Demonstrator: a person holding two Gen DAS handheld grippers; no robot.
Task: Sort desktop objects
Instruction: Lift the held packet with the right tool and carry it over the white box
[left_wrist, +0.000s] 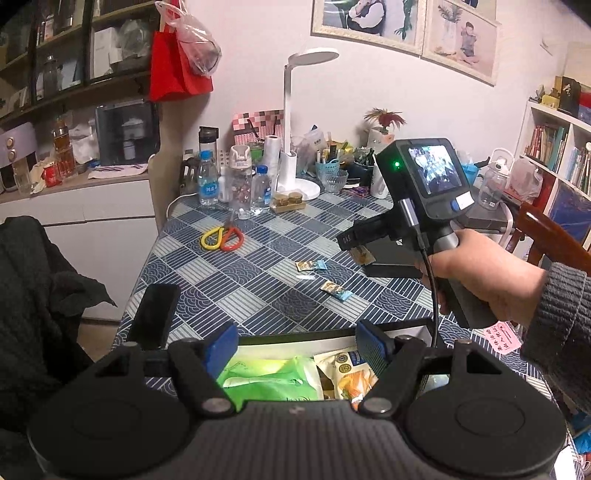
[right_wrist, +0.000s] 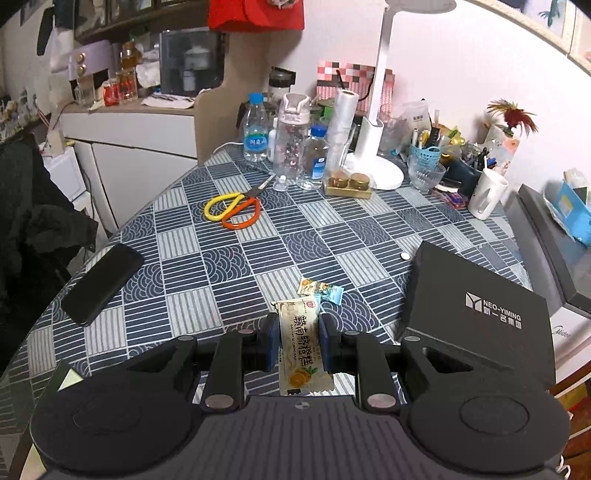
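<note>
My right gripper is shut on a cream snack packet with an orange picture, held above the table; it also shows in the left wrist view. A small candy wrapper lies on the cloth just beyond it. In the left wrist view two candy wrappers lie mid-table. My left gripper is open and empty, hovering over an open box holding a green packet and a snack bag.
Yellow and orange scissors lie on the far side of the checked tablecloth. A black phone lies at the left edge. A black box lid is at right. Bottles, a lamp and cups crowd the back.
</note>
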